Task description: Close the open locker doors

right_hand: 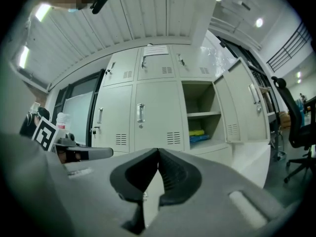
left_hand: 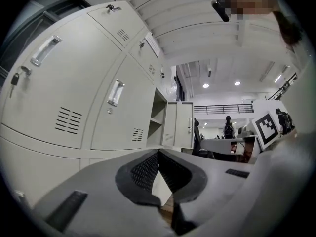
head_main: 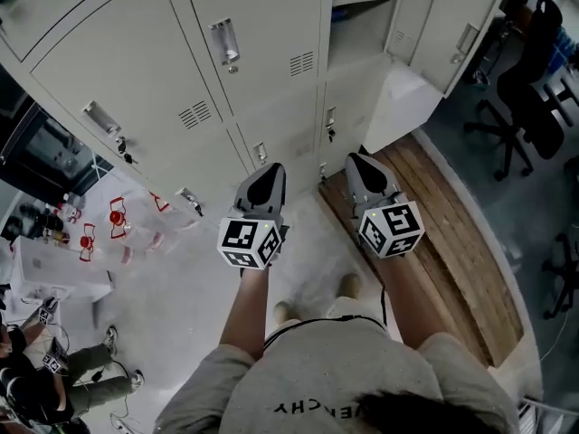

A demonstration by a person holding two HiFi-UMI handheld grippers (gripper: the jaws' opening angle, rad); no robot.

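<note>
Holding the left gripper (head_main: 269,166) shut, with nothing in it. Holding the right gripper (head_main: 356,159) shut too, also empty. Pointing both at the pale lockers (head_main: 181,70), side by side. Standing in front of closed doors (head_main: 262,25). Seeing one open door (right_hand: 243,101) off to the right, swung out wide, well apart from both grippers. Seeing a shelf (right_hand: 200,114) inside, with something yellow (right_hand: 196,132) and something blue (right_hand: 197,138) under it.
</note>
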